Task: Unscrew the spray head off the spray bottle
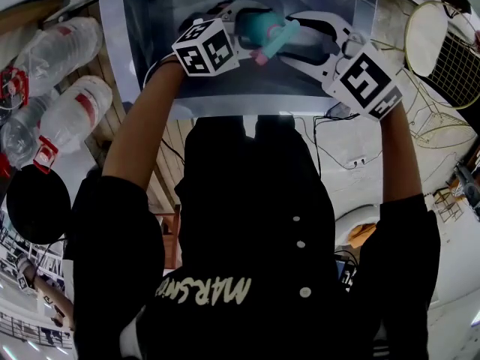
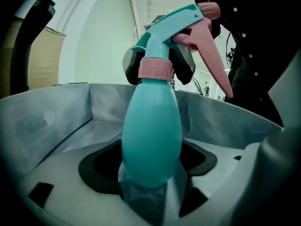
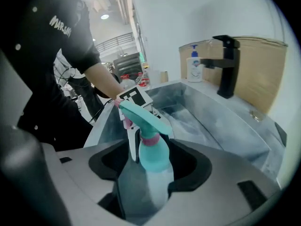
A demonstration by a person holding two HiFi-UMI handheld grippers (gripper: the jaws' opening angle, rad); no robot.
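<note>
Setting: a brushed stainless steel sink filled the top of the head view. A black angular faucet and a white pump soap bottle stood at its rim.
Side clutter: a few clear plastic bottles with red labels lay off to the left of the sink.
Bottle: the teal egg-shaped plastic spray bottle was held up over the sink between the two grippers, not resting on anything.
Head: the teal spray head with a pink trigger was still on the bottle. Its pink ribbed collar sat snug on the neck, with no gap I could spot.
Left side: the left gripper had its jaws clamped on the lower end of the teal body, and the bottle pointed away from its camera.
Right side: the right gripper came in from the opposite side. Its dark fingertips sat either side of the pink collar, and the jaws were spread a bit wider than it, so not squeezing as far as I could see.
Arms: both bare forearms reached forward over the sink from black sleeves.
</note>
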